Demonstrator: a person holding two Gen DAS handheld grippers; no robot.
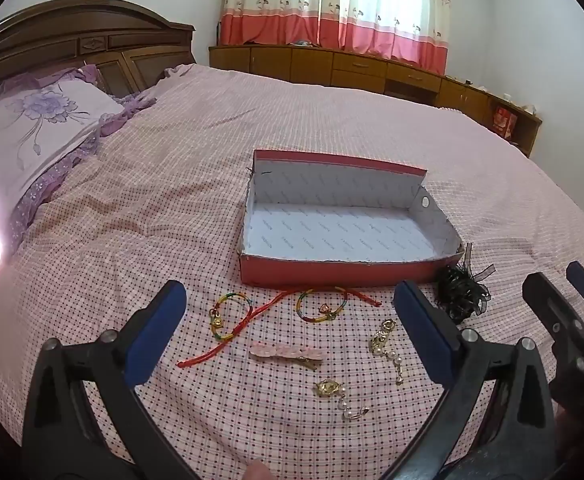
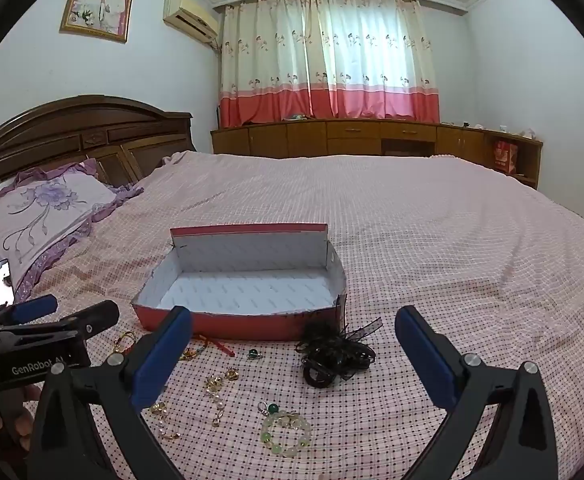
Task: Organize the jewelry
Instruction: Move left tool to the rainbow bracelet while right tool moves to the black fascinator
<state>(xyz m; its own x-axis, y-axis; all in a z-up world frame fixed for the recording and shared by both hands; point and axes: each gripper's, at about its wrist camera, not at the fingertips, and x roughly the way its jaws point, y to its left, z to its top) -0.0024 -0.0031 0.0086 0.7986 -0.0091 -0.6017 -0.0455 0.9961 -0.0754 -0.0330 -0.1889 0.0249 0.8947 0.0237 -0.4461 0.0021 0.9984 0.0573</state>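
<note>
An open red box (image 1: 332, 274) with a white inside lies empty on the bed, its lid flap standing up at the back. In front of it are two coloured cord bracelets (image 1: 231, 316), a pink hair clip (image 1: 285, 354), two pearl-and-gold earrings (image 1: 388, 344) and a bunch of black hair ties (image 1: 462, 294). My left gripper (image 1: 289, 296) hovers open above these, holding nothing. In the right wrist view, my right gripper (image 2: 294, 320) is open and empty above a green bead bracelet (image 2: 285, 436), the black hair ties (image 2: 332, 354) and the box (image 2: 247, 292).
The bed is covered with a pink checked bedspread (image 1: 372, 140). A purple flowered pillow (image 2: 47, 216) and a lit phone (image 2: 1, 282) lie at the left by the wooden headboard (image 2: 91, 132). Wooden cabinets (image 2: 372, 136) line the far wall under the curtains.
</note>
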